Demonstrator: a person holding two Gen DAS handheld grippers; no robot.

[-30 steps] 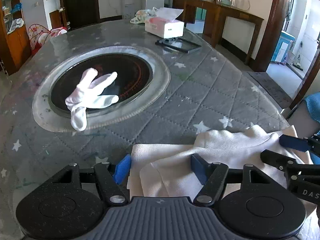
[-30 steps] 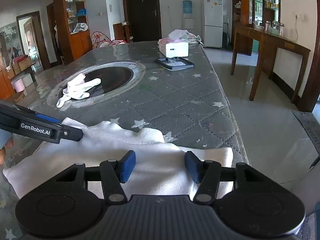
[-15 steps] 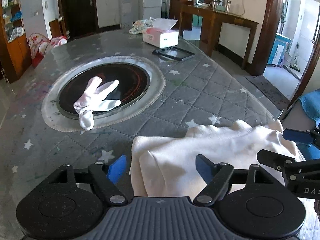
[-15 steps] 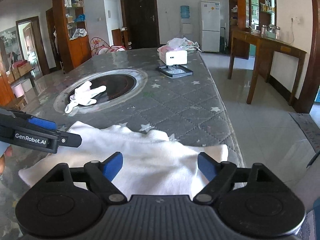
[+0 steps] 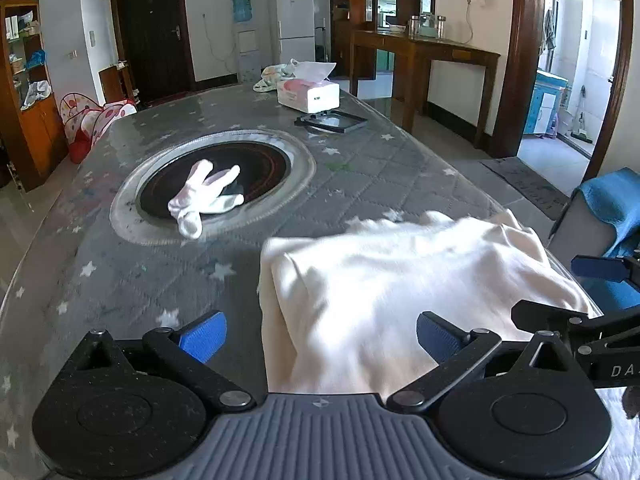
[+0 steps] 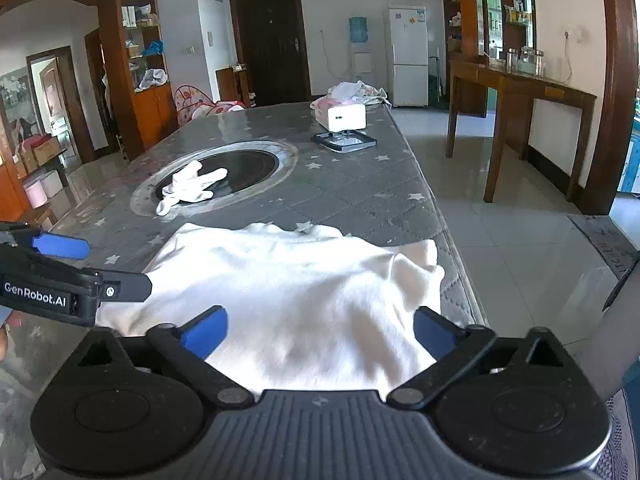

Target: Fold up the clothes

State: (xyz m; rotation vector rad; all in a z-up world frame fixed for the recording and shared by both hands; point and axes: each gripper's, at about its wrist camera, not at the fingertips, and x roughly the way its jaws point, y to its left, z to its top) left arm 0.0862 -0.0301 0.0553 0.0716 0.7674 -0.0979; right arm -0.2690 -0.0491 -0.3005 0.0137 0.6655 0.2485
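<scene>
Two views, blue cloth left-only

My left gripper has its jaws just opened wide, the cloth lying loose between them on the table. The right gripper pokes in at the right edge. A white glove rests farther off.

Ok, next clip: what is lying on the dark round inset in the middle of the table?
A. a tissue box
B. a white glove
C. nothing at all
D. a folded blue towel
B: a white glove lies with its fingers spread on the dark round inset, while the tissue box stands farther back on the table.
</scene>
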